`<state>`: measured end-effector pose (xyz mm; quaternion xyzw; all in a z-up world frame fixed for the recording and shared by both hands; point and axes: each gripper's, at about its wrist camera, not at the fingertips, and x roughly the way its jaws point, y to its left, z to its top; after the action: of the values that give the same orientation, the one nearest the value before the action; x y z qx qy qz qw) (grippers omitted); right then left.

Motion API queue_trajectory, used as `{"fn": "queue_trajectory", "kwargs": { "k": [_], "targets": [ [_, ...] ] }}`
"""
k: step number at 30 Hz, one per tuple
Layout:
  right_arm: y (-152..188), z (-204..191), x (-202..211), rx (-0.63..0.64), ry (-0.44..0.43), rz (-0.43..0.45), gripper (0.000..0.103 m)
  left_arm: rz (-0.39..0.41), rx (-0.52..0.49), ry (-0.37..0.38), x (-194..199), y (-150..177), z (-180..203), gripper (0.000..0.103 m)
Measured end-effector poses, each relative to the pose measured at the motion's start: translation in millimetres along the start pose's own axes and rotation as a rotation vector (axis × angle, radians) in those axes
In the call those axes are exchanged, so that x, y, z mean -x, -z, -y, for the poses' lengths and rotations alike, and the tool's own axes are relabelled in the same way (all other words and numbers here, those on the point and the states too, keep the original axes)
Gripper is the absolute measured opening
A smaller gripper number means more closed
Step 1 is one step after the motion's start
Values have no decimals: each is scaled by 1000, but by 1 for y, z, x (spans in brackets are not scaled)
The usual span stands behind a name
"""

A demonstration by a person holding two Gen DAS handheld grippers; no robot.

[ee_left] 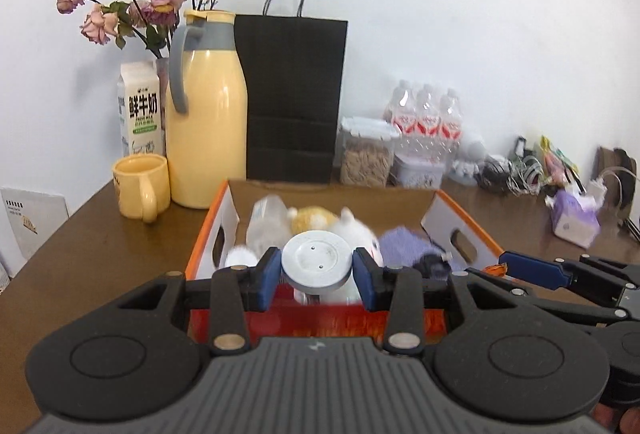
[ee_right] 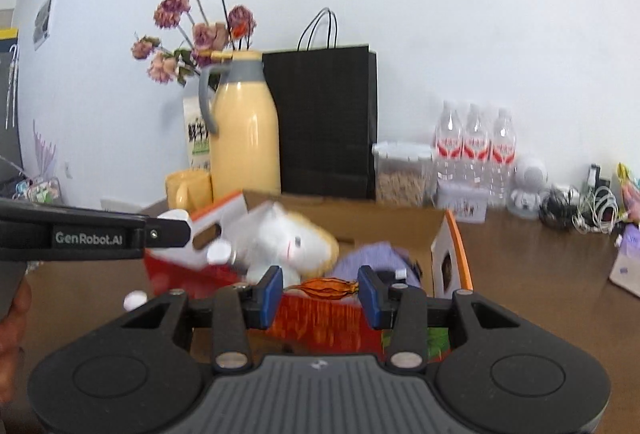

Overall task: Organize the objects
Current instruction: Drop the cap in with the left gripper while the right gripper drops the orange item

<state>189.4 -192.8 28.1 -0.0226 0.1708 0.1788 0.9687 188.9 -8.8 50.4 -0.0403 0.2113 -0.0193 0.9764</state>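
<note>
Left hand-held gripper point(ee_left: 316, 276): pads pinch a white round lid point(ee_left: 317, 261), above the box point(ee_left: 208, 230).
Right hand-held gripper point(ee_right: 319, 292): spread; orange dried pod point(ee_right: 326, 288) between its pads, untouched.

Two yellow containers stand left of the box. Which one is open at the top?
The short yellow mug, in front beside the box. Its mouth is open, while the tall yellow jug behind it carries a grey collar and closed lid.
</note>
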Motion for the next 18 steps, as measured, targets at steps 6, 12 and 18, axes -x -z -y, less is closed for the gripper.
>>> {"fn": "queue_trajectory", "kwargs": {
  "k": [6, 12, 18],
  "targets": [
    [-22, 8, -39, 15, 28, 2, 40, 5, 17, -25, -34, -16, -2, 40],
    [-23, 27, -84, -9, 64, 12, 40, 29, 50, -79, -78, -20, -15, 40],
    [-4, 44, -107, -50, 73, -56, 40, -67, 48, -106, -108, -4, -29, 40]
  ]
}}
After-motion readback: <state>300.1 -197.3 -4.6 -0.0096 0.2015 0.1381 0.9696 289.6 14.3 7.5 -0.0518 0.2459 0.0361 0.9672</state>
